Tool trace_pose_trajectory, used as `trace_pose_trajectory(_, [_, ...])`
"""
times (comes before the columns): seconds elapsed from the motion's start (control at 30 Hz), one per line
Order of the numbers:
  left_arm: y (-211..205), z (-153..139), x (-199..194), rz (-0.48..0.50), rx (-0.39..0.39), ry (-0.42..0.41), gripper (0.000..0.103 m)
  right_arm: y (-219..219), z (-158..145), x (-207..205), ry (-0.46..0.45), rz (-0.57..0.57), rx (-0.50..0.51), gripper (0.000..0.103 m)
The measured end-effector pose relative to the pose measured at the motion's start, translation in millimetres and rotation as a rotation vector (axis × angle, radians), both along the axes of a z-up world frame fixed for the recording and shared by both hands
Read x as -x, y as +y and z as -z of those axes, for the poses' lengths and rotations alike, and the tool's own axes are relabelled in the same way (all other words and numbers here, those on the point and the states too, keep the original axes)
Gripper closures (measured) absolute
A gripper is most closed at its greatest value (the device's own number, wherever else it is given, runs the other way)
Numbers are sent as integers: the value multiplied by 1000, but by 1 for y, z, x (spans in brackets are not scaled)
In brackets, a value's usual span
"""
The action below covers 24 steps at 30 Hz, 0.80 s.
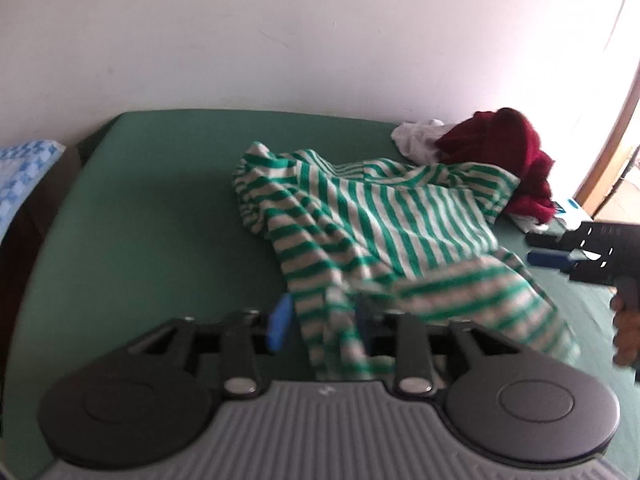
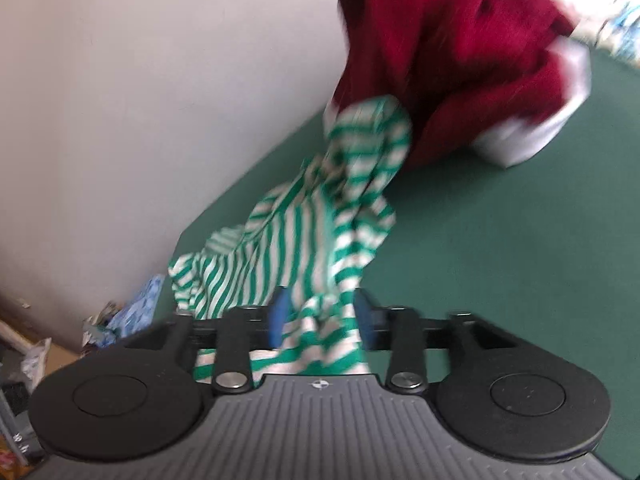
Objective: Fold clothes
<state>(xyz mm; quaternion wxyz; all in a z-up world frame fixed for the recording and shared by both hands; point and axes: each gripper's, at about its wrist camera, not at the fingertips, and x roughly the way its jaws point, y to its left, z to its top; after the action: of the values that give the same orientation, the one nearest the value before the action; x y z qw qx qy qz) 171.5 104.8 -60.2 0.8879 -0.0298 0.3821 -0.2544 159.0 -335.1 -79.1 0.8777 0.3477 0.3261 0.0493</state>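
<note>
A green-and-white striped top (image 1: pixel 384 232) sprawls rumpled and unfolded on the green bed (image 1: pixel 160 216), its hem lying between the parted pads of the left hand-held gripper (image 1: pixel 324 322) and right hand-held gripper (image 2: pixel 320 318), apparently released, beside an unsorted red-and-white pile (image 1: pixel 500 148).

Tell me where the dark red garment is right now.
The dark red garment lies heaped at the bed's far right by the wall in the left wrist view, on white clothing, just beyond the striped top.
</note>
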Motion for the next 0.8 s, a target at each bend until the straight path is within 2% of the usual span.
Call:
trace_pose_trajectory(0.07, [5, 1, 24, 47, 20, 35, 54, -7, -15, 24, -9, -43, 10, 59])
trace_pose_trajectory(0.1, [3, 3, 36, 69, 15, 37, 44, -6, -20, 35, -11, -70, 20, 59])
trace_pose_trajectory(0.13, [1, 7, 43, 82, 13, 35, 39, 0, -22, 43, 8, -111, 48, 58])
trace_pose_trajectory(0.2, [-5, 15, 57, 106, 10, 29, 39, 13, -24, 58, 46, -192, 104, 58])
trace_pose_trajectory(0.3, [-13, 24, 53, 106, 48, 52, 39, 37, -15, 72, 60, -247, 245, 58])
trace_pose_trajectory(0.33, [-17, 28, 51, 112, 51, 56, 45, 41, -11, 75, 61, -262, 254, 58])
trace_pose_trajectory(0.4, [-22, 35, 46, 128, 47, 76, 50, 50, -2, 75, 53, -276, 227, 60])
trace_pose_trajectory(0.5, [-17, 40, 45, 103, 63, 73, 69, 61, 6, 77, 35, -267, 271, 88])
trace_pose_trajectory(0.57, [-14, 37, 46, 89, 53, 65, 72, 63, 6, 76, 33, -258, 292, 97])
trace_pose_trajectory(0.67, [-12, 26, 51, 85, -9, 19, 81, 60, -5, 76, -8, -216, 355, 99])
trace_pose_trajectory(0.7, [-13, 23, 53, 81, -35, 1, 93, 56, -9, 75, -11, -204, 372, 100])
trace_pose_trajectory(0.73, [-13, 21, 55, 78, -60, -16, 94, 52, -10, 73, 0, -203, 379, 100])
trace_pose_trajectory(0.8, [-10, 32, 48, 57, -96, 15, 95, 50, -3, 68, 32, -196, 425, 100])
